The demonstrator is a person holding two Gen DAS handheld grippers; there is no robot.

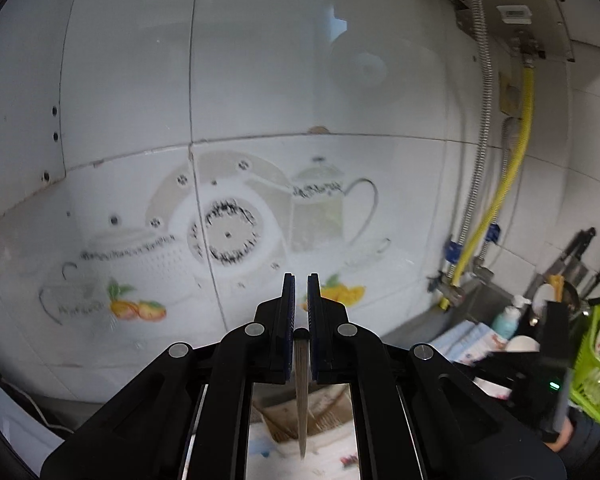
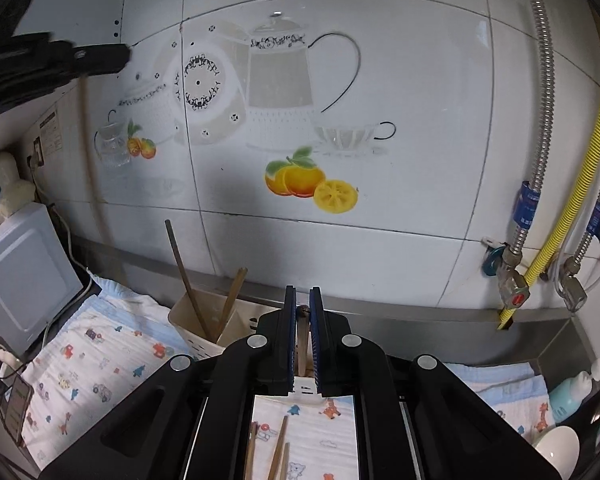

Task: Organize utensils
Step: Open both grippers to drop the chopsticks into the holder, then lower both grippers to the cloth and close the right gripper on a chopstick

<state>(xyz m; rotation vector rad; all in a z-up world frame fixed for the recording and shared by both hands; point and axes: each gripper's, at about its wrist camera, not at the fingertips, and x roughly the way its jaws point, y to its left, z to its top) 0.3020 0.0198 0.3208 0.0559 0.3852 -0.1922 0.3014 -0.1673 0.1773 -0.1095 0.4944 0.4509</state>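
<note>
My left gripper (image 1: 301, 278) is shut on a pale wooden chopstick (image 1: 302, 392) that hangs straight down from its fingers, high up before the tiled wall. In the right wrist view the left gripper (image 2: 80, 60) shows at the upper left, its chopstick (image 2: 90, 140) blurred below it. My right gripper (image 2: 302, 292) is shut on a brown chopstick (image 2: 302, 344), held upright just right of the cream utensil holder (image 2: 196, 322). Two chopsticks (image 2: 182, 272) lean in that holder. Loose chopsticks (image 2: 278, 452) lie on the printed cloth (image 2: 100, 372) under my right gripper.
A white appliance (image 2: 24, 272) and a phone (image 2: 18, 404) sit at the left. Metal pipes and a yellow hose (image 2: 572, 184) run down the wall at the right. A blue bottle (image 2: 572, 396) and white bowl (image 2: 556, 452) stand right; a green basket (image 1: 596, 360) is further right.
</note>
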